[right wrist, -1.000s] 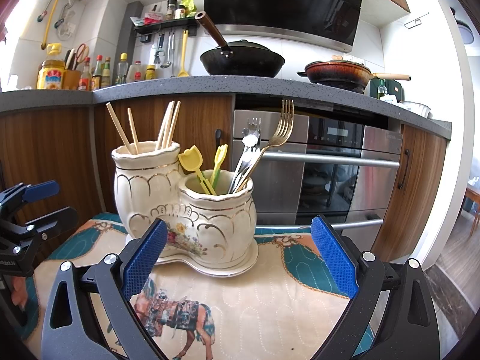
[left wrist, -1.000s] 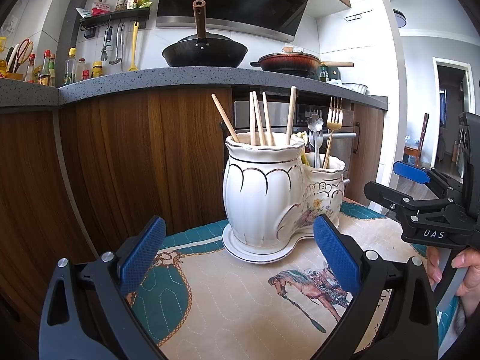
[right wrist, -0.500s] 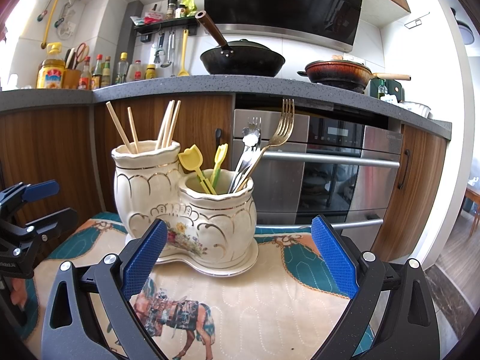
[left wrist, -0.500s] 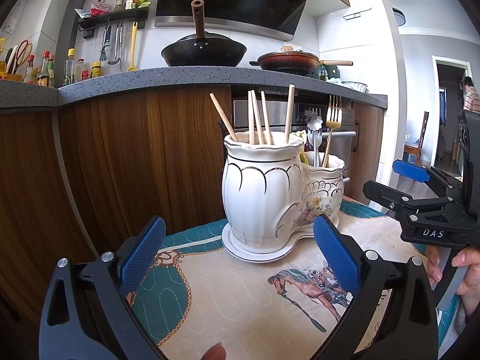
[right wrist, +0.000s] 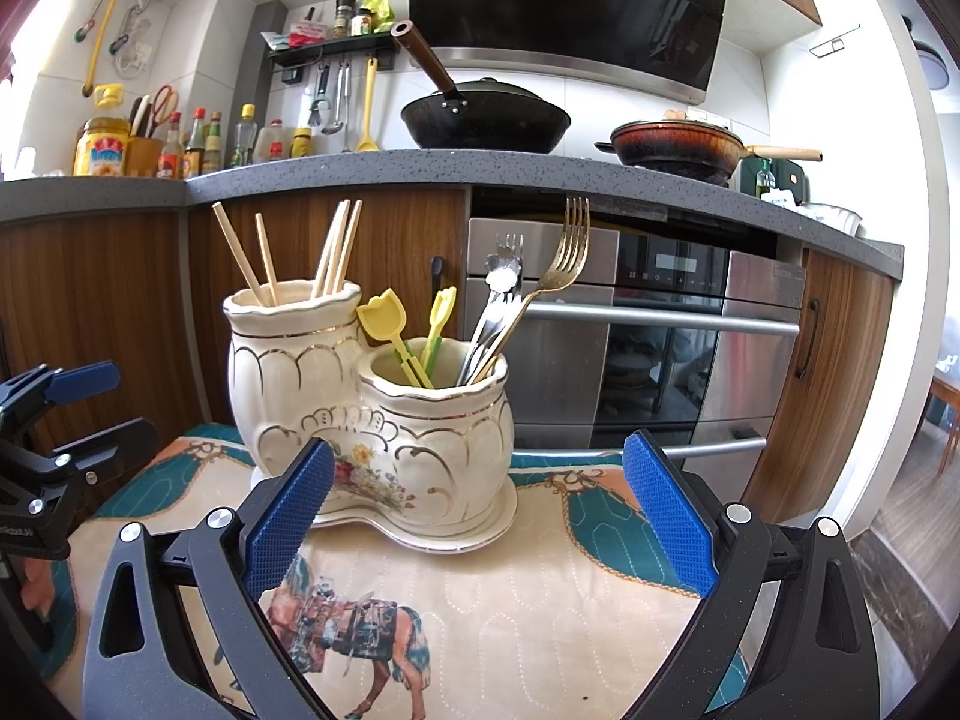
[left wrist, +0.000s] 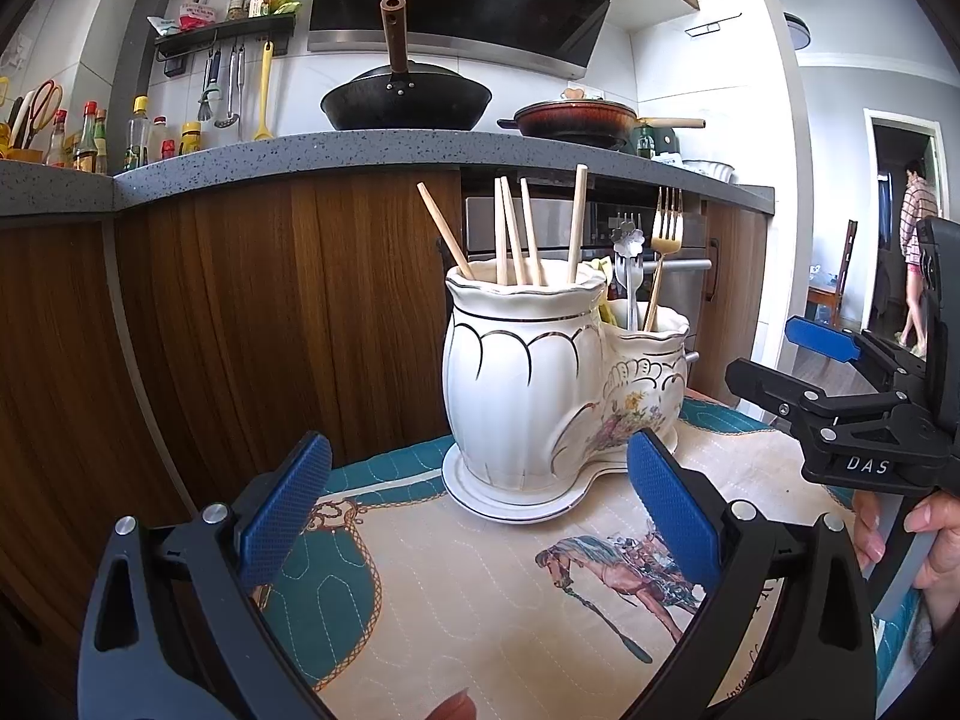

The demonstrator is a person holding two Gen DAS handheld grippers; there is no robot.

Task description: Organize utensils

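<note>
Chopsticks upright in taller left pot of ceramic twin holder on quilted mat; yellow picks, forks in right pot. Left gripper, right gripper wide, empty. Light, stiff, slippery; best pinched mid-shaft.

walls: white tile | cabinets: dark wood | counter: grey speckled | oven: steel

I see bare cloth in front of the holder, so both my grippers have room there. The sticks and forks poke up and block the tops. The cupboard blocks behind.
</note>
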